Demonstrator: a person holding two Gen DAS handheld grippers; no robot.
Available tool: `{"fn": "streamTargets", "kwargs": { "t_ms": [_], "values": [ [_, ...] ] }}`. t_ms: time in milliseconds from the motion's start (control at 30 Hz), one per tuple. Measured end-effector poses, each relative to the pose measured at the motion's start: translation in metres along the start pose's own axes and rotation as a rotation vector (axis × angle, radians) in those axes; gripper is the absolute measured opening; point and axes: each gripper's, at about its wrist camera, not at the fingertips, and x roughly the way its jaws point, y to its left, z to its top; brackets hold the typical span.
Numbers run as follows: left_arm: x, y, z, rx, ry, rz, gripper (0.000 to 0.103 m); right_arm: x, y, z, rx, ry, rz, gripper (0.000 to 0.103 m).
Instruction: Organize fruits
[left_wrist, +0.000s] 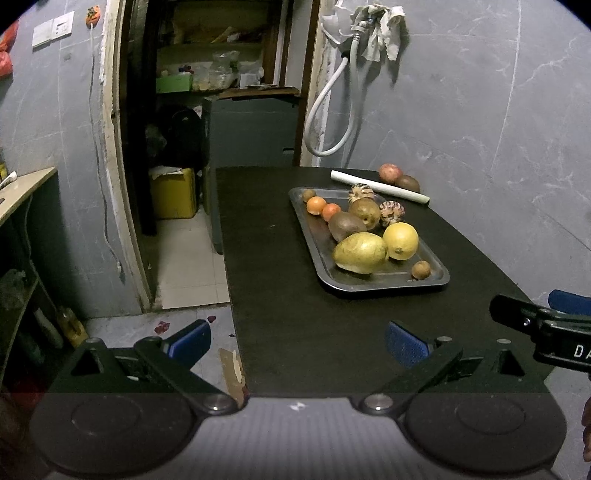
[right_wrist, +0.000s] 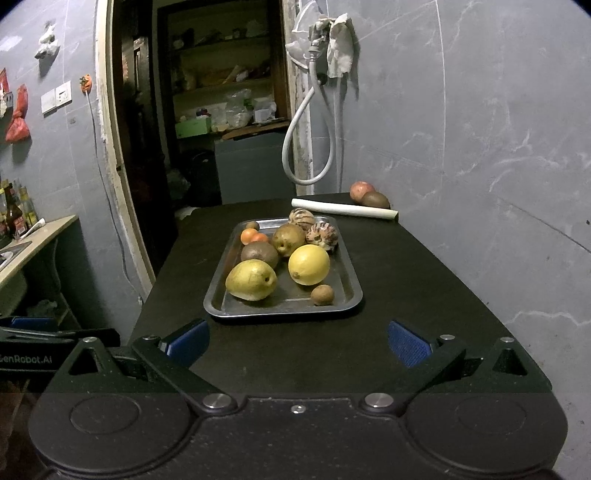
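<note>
While fruit fills the tray (right_wrist: 218, 306), both grippers' fingers (left_wrist: 404, 343) (right_wrist: 406, 343) gape apart, holding nothing.

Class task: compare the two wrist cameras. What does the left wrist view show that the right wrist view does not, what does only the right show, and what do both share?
Only the left wrist view shows a yellow bin on the floor past the doorway.

Only the right wrist view shows bottles on the counter at far left.

Both share the metal tray of fruit on the black table, the white roll, and an open gripper: left, right.
</note>
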Motion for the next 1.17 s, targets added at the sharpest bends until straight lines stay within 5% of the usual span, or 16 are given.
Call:
{"fn": "streamTargets", "kwargs": {
  "t_ms": [367, 1167],
  "values": [
    [-0.004, -0.007, 0.002, 0.041, 0.006, 0.068, 0.102, 0.000, -0.003, -0.003, 0.007, 0.010, 0.017, 0.102],
    [-0.007, -0.013, 0.002, 0.063, 0.008, 0.001, 0.102, -0.001, -0.007, -0.007, 0.023, 0.029, 0.046, 0.102]
  ]
}}
